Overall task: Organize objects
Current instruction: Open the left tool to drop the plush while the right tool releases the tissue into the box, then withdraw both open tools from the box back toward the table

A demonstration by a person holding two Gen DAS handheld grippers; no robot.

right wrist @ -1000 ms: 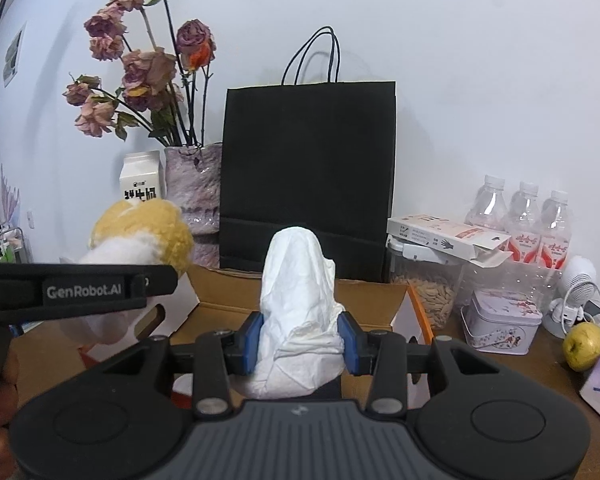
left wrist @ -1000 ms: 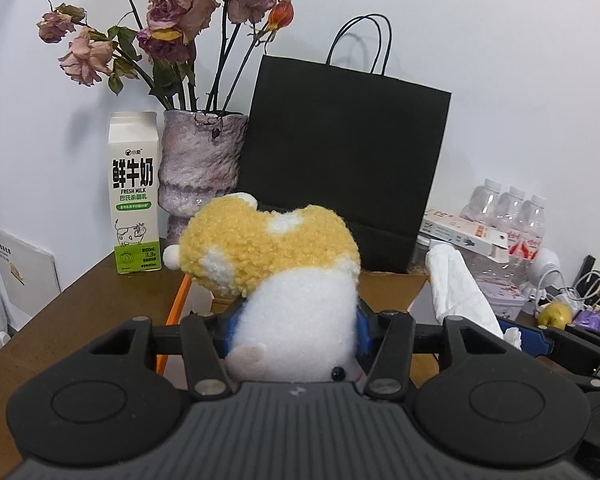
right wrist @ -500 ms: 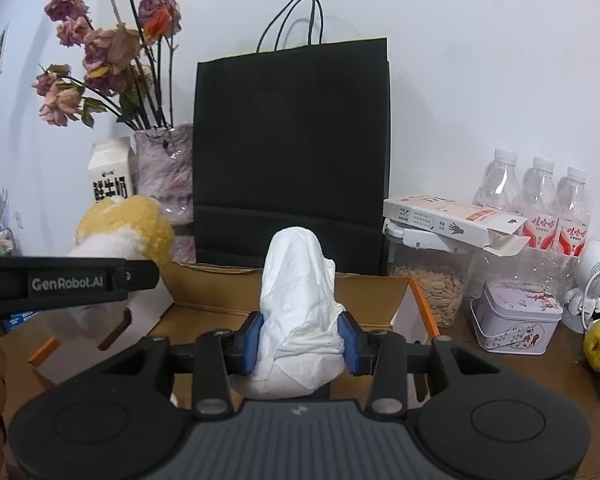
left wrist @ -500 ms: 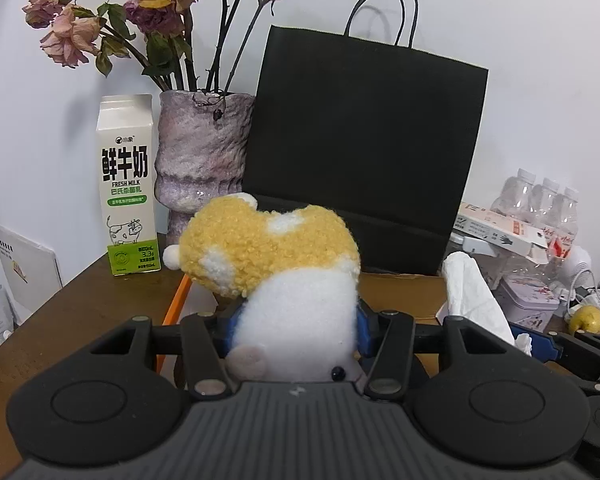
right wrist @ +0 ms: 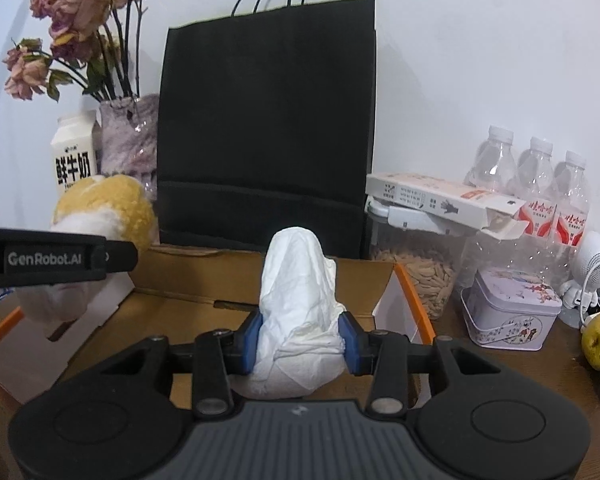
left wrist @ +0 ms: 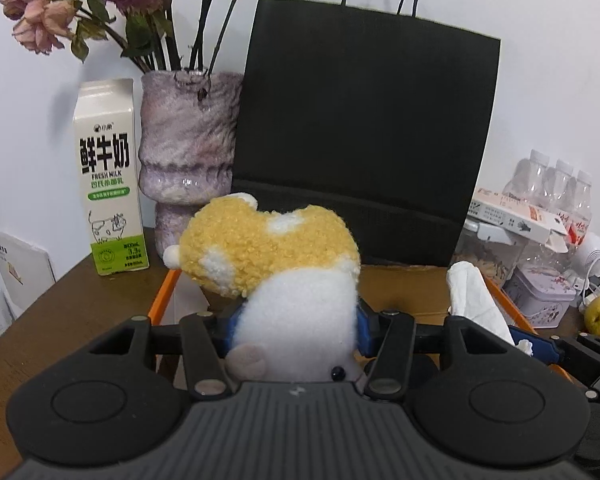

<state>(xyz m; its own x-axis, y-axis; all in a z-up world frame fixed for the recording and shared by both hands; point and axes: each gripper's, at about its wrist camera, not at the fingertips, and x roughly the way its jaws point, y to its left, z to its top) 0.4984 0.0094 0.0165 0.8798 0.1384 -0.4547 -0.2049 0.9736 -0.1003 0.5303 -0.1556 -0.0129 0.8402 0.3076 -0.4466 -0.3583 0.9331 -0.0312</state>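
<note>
Between left claw (left wrist: 296, 326) pads, fluffy yellow-white plush (left wrist: 284, 272); right claw (right wrist: 299, 338) gripping crumpled tissue (right wrist: 298, 312).

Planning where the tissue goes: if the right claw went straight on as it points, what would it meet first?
Probably the black paper bag, standing behind the open cardboard box. The tissue wad it grips would touch first; depth is unclear.

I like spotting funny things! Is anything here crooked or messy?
Yes. The flat white cardboard box lies tilted across the lid of the clear plastic jar of seeds, its end flap hanging open. The dried pink roses in the mottled purple vase droop, wilted.
</note>
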